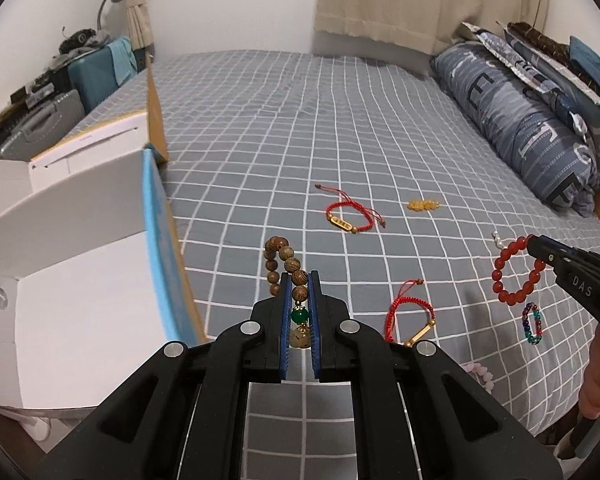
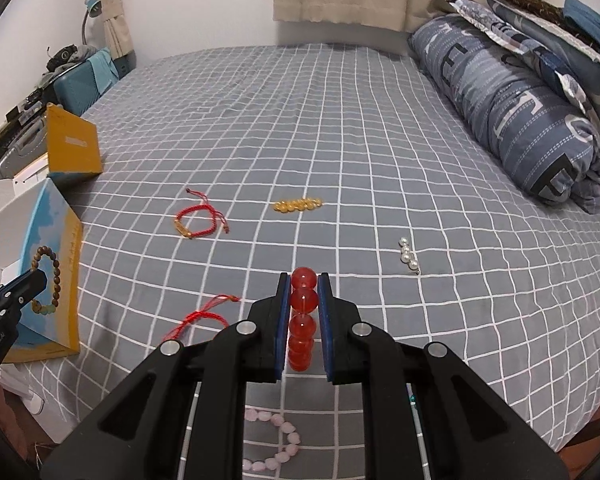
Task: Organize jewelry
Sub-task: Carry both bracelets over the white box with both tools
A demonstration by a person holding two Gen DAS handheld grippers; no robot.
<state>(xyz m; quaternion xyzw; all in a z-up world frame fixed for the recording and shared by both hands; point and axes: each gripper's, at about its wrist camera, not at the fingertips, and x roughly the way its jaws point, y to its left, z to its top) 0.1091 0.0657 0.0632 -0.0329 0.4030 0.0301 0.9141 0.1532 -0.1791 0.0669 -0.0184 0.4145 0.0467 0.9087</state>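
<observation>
My left gripper (image 1: 300,278) is shut on a brown wooden bead bracelet (image 1: 282,264) with a green bead, held above the bed beside the open white box (image 1: 80,300). It also shows in the right wrist view (image 2: 54,276). My right gripper (image 2: 304,280) is shut on a red bead bracelet (image 2: 302,320), seen hanging in the left wrist view (image 1: 516,272). On the grey checked bedspread (image 1: 300,128) lie two red cord bracelets (image 1: 350,214) (image 1: 408,316), a yellow bead bracelet (image 2: 298,205), a pearl strand (image 2: 408,256), a pink bead bracelet (image 2: 276,440) and a multicoloured bracelet (image 1: 533,324).
A yellow and blue box lid (image 2: 60,272) stands at the bed's left edge, with a second yellow box (image 2: 72,144) behind it. Rolled blue bedding and pillows (image 2: 520,92) fill the right side. Suitcases and clutter (image 1: 60,92) stand at far left.
</observation>
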